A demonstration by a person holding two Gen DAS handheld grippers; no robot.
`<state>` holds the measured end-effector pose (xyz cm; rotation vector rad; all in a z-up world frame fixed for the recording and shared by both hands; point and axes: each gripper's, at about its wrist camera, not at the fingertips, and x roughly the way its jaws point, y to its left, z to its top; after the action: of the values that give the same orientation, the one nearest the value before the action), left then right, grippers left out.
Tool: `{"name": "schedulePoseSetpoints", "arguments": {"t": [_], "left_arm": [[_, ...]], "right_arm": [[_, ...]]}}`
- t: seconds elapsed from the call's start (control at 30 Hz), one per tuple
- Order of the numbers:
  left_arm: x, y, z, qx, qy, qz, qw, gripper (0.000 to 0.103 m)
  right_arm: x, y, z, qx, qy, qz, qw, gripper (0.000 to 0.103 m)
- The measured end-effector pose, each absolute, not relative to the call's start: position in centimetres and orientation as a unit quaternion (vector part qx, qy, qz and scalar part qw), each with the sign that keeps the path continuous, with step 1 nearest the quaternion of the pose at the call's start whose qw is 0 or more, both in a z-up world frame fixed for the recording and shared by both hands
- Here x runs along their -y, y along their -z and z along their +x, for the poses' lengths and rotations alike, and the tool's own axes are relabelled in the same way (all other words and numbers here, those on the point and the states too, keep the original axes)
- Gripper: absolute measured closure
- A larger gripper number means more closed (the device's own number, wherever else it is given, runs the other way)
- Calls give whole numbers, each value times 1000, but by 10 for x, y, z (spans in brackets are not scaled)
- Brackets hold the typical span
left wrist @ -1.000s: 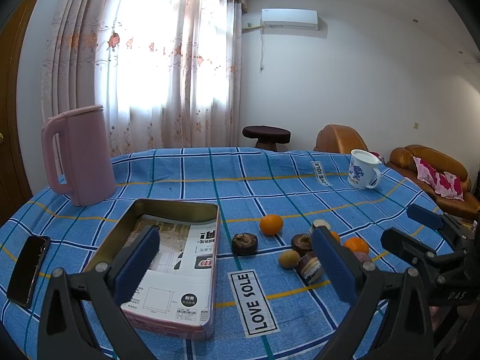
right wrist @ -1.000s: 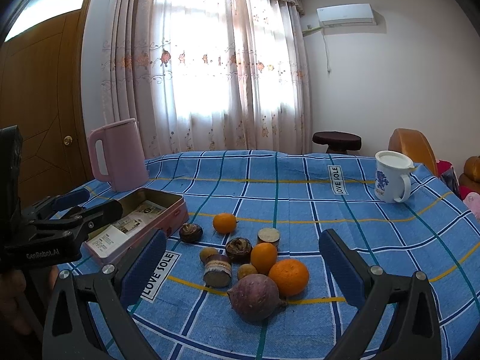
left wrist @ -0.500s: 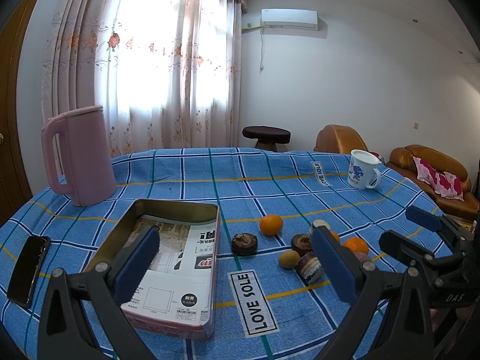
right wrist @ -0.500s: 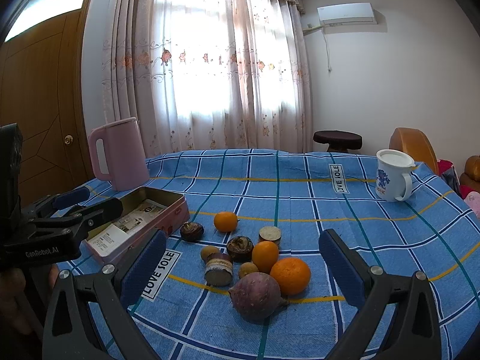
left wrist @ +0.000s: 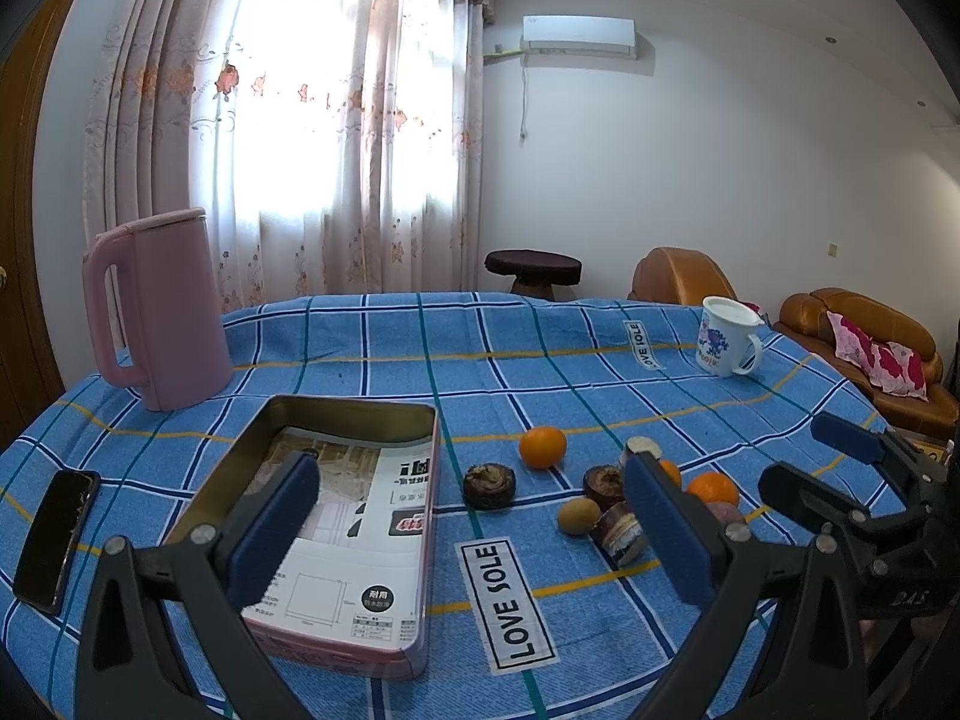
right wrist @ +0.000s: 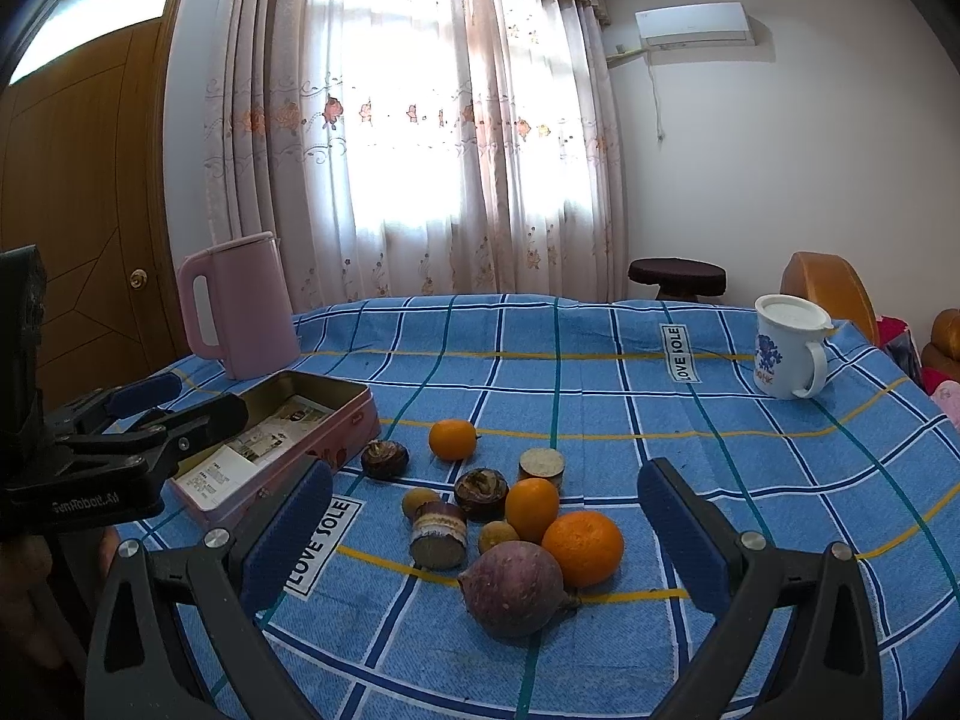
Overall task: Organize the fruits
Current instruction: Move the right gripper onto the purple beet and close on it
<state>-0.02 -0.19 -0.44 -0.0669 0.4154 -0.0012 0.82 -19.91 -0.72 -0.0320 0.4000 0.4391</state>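
Plainly visible only from the right wrist: purple root (right wrist: 515,588); only from the left: phone (left wrist: 57,537). Both tools (left wrist: 468,525) (right wrist: 483,540) agape, empty.

In the left wrist view the left gripper's right finger (left wrist: 666,531) hides part of the fruit cluster: one orange (left wrist: 670,470) shows only as a sliver. The purple root (left wrist: 725,512) barely peeks out behind it.

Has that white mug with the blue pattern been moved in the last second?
No. The white mug stands by the same LOVE SOLE label as before.
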Motion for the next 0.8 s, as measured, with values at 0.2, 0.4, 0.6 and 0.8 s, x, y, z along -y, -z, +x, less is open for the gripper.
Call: {"name": "schedulePoseSetpoints", "arguments": {"t": [0.2, 0.4, 0.6, 0.8], "left_arm": [[3, 5, -1, -209, 1, -31, 977, 0], [6, 13, 4, -217, 2, -28, 976, 0], [22, 34, 15, -244, 19, -19, 969, 0], [38, 46, 21, -259, 41, -9, 965, 0]], "right_arm": [[201, 10, 9, -201, -216, -16, 955, 1], [207, 21, 14, -214, -213, -20, 953, 1], [209, 44, 20, -241, -192, -46, 950, 1], [202, 57, 34, -282, -217, -62, 932, 20]]}}
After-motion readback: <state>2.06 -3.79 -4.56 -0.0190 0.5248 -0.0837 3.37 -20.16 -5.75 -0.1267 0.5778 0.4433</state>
